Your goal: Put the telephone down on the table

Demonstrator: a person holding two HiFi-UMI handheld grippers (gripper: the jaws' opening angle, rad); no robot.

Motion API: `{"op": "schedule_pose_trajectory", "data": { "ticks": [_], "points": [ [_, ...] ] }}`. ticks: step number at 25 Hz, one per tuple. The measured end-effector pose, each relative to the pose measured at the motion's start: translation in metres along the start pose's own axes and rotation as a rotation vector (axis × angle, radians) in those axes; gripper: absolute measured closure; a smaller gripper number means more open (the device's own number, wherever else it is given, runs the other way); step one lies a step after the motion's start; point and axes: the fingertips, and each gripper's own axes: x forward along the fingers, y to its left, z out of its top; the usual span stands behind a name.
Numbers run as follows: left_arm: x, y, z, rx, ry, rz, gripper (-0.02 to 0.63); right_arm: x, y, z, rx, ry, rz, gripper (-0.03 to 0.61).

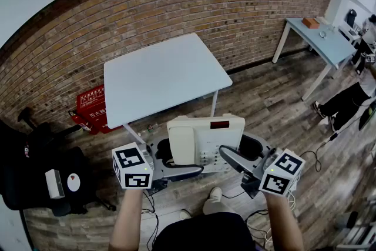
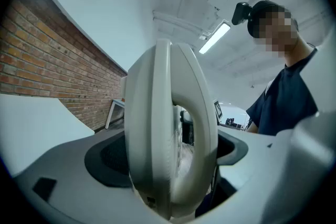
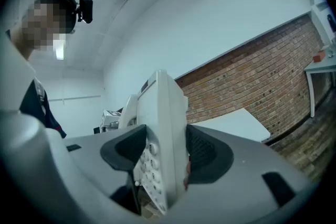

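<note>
A cream desk telephone (image 1: pixel 205 138) with its handset on the left and a keypad on the right is held in the air, in front of the near edge of a white table (image 1: pixel 164 76). My left gripper (image 1: pixel 171 166) is shut on the telephone's handset side; in the left gripper view the telephone (image 2: pixel 168 134) fills the space between the jaws of the left gripper (image 2: pixel 173 165). My right gripper (image 1: pixel 239 160) is shut on the keypad side, and in the right gripper view the right gripper (image 3: pixel 161 157) clamps the telephone (image 3: pixel 163 134) edge-on. The table top is bare.
A brick wall runs behind the table. A red crate (image 1: pixel 91 106) lies on the floor left of the table, and black equipment (image 1: pixel 47 179) stands at far left. A second pale table (image 1: pixel 320 38) and a seated person's legs (image 1: pixel 346 100) are at right. Cables trail on the wooden floor.
</note>
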Motion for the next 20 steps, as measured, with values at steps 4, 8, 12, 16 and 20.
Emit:
{"op": "schedule_pose_trajectory", "data": {
  "ticks": [4,8,12,16,20],
  "points": [
    [0.008,0.01,0.0,0.005,0.003,0.0,0.166,0.002,-0.013,0.0,0.004,0.003,0.0,0.332],
    [0.02,0.024,0.007,-0.003,0.004,-0.002,0.166,0.006,-0.031,0.008,0.003,0.007,0.0,0.332],
    [0.025,0.034,0.003,0.001,0.005,0.003,0.166,0.01,-0.042,0.003,0.0,0.004,0.007,0.333],
    [0.037,0.051,0.011,-0.011,0.007,0.007,0.166,0.015,-0.063,0.011,0.014,0.011,0.013,0.332],
    [0.048,0.065,0.018,-0.025,0.011,0.02,0.166,0.019,-0.081,0.018,0.023,0.019,0.019,0.332]
  ]
}}
